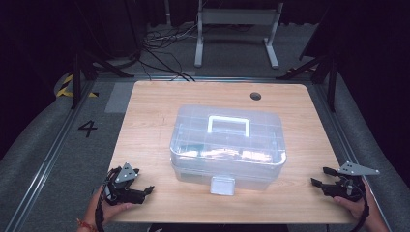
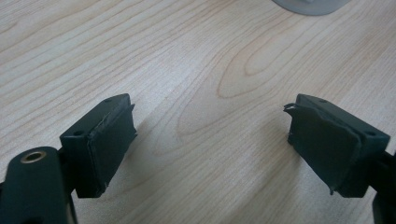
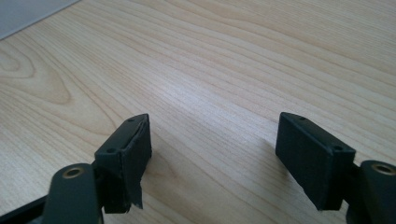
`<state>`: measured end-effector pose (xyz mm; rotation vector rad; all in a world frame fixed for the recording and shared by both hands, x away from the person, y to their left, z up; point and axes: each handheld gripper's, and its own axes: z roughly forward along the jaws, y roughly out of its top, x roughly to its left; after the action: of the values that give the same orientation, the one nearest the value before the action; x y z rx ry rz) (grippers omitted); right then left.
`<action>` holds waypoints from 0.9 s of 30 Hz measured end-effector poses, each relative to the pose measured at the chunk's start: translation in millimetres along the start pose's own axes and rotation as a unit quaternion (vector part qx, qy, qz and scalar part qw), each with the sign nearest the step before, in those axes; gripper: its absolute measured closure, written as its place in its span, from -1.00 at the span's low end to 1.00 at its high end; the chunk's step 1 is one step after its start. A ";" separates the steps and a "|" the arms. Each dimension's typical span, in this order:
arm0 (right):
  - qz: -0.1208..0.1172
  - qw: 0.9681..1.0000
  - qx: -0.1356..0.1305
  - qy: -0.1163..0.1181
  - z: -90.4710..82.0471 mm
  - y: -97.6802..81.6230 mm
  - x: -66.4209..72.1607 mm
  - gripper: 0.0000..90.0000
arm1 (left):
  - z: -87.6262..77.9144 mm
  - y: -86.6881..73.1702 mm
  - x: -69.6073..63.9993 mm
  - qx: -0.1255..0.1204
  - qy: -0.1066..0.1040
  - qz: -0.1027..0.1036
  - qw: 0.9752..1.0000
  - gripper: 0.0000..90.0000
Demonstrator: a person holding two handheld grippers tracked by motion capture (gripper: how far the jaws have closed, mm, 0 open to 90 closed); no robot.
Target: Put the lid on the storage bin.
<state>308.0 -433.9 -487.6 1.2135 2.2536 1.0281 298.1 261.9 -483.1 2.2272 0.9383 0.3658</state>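
A clear plastic storage box [image 1: 227, 145] with a white handle [image 1: 228, 124] and a grey front latch [image 1: 223, 185] stands closed at the middle of the wooden table [image 1: 154, 101]. My left gripper [image 1: 144, 181] rests at the table's front left corner, jaws pointing toward the box. In the left gripper view it [image 2: 210, 109] is open over bare wood, with a corner of the box [image 2: 310, 5] at the top edge. My right gripper [image 1: 319, 175] lies at the front right, and in its own view it [image 3: 215, 121] is open with nothing between the pads.
A round cable hole [image 1: 256, 95] sits near the table's far right edge. Beyond the table, a white metal frame [image 1: 237, 29] and loose cables lie on the grey floor. Dark stand legs [image 1: 80, 72] flank both far corners.
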 end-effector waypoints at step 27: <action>0.007 1.000 -0.001 -0.014 0.1 -0.6 1.3 -0.45 | 0.4 0.1 0.4 0.000 -0.007 -0.004 1.000 -0.67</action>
<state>307.0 -433.0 -488.1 1.2363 2.2254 1.0107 298.6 261.9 -483.3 2.2228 0.9395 0.3474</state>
